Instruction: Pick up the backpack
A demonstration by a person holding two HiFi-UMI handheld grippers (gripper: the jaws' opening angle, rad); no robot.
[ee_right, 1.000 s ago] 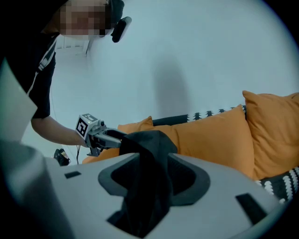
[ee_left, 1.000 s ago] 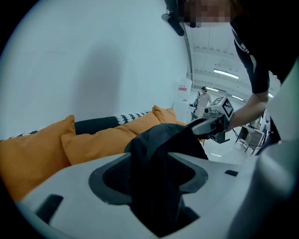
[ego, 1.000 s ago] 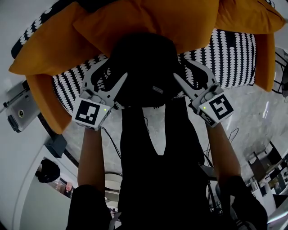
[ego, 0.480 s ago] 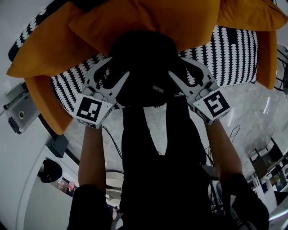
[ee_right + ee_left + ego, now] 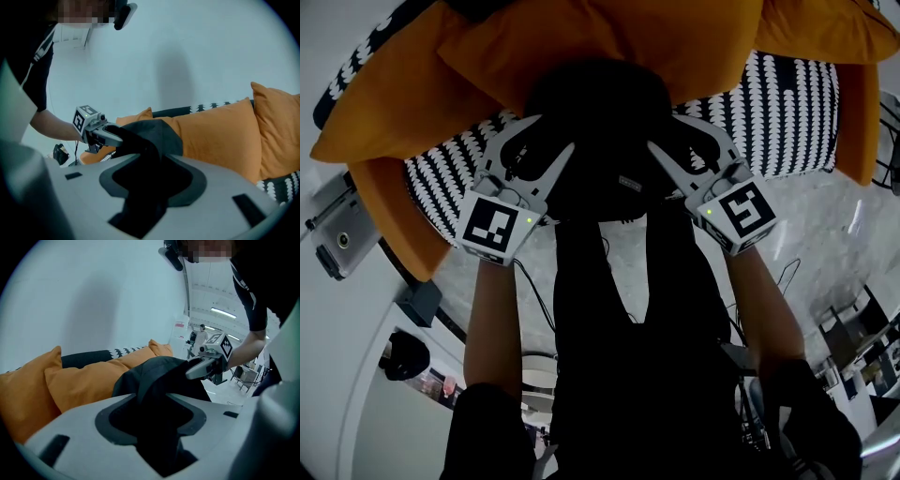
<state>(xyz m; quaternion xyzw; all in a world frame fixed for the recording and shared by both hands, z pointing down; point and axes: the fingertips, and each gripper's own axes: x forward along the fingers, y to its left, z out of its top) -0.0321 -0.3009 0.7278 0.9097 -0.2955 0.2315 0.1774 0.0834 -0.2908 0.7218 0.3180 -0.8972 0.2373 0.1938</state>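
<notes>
Nearest: the person's forearms [image 5: 492, 319] reach fwd, one each side of the body, so the two tools meet the bag from opposite flanks (a two-sided hold suits something soft & bulky). The left gripper [image 5: 548, 137] has its jaws closing w/ a fold of black fabric btwn them. The pads don't look to be pinching yet, so it counts as released for now. The right gripper [image 5: 672, 133] mirrors it: jaws spread, bag fabric filling the gap, no clear squeeze, so also released, I'd judge. Both tilt downward into the bag's upper sides, prob. to catch cloth rather than slide off it.

The backpack [image 5: 600, 117] sits on the patterned sofa seat [image 5: 787, 117], leaning back on the orange cushions [image 5: 609, 42], not yet lifted. It's black to dark grey, matte, rounded on top, slumped & creased. It looks soft and only lightly filled. Straps can't be made out.

Behind: more cushions along the sofa back, then a plain pale wall [image 5: 93, 296].
</notes>
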